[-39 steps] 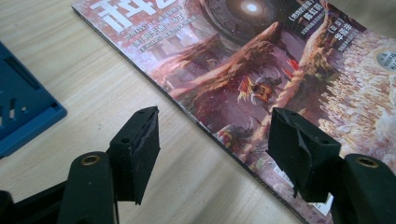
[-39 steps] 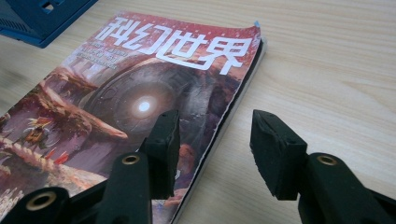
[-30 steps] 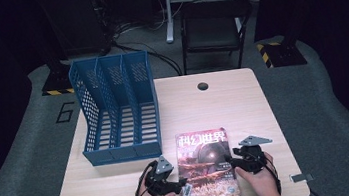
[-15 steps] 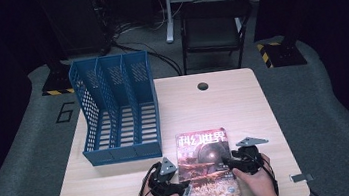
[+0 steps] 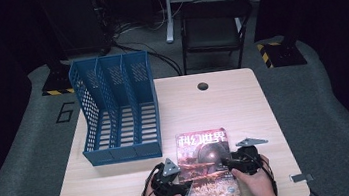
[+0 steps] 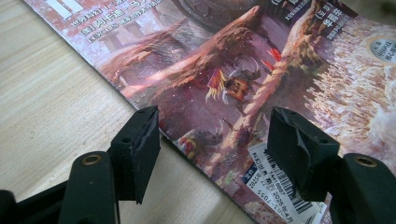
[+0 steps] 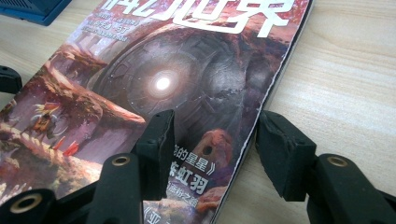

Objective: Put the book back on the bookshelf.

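I have the magazine (image 5: 206, 167) lying flat, cover up, on the near part of the wooden table (image 5: 244, 104), close to the front edge and a little right of centre. My left gripper (image 5: 186, 189) sits at the magazine's left edge near its lower corner, and my right gripper (image 5: 226, 162) sits at its right edge about halfway up, so the two flank it from either side. In the left gripper view, the jaws are spread apart and straddle the magazine's (image 6: 243, 79) edge: one jaw hangs over bare table (image 6: 51, 107), the other over the cover by the barcode label (image 6: 275, 184). Those jaws have just been closing a little, with the magazine's edge between them, yet I see no pad pressing on the paper, so that gripper is released. In the right gripper view, the jaws also stand apart across the magazine's (image 7: 173, 79) page edge, one over the printed cover and one over the table (image 7: 345, 88); they have just been opening somewhat and grasp nothing. A blue file rack (image 5: 118, 110) with three slots stands on the table's left half, well behind the left gripper and just clear of the magazine's upper left corner; a corner of it (image 7: 32, 9) shows in the right gripper view. A hand (image 5: 253, 184) holds the right gripper from below.
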